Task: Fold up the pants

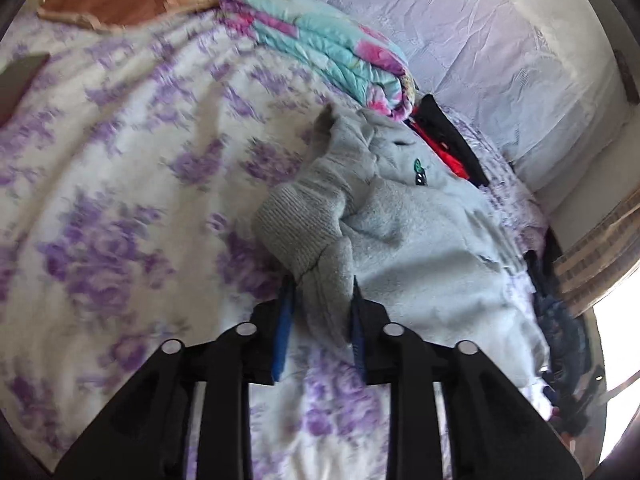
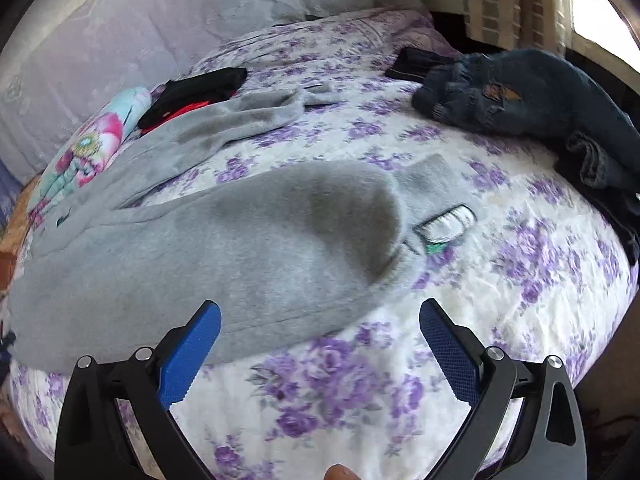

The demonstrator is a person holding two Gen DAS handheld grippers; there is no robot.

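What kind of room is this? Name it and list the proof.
Most likely a bedroom. The grey pants lie on a bed with a purple-flowered sheet, a folded floral quilt sits at its far side, and other clothes such as jeans are piled there.

Pants (image 2: 240, 232) spread on bed (image 2: 520, 272), jeans (image 2: 520, 96) behind right, quilt (image 2: 92, 140) behind left

Left tongs (image 1: 322, 300) nearly closed, pinching cloth; right tongs (image 2: 320, 320) spread wide, empty.
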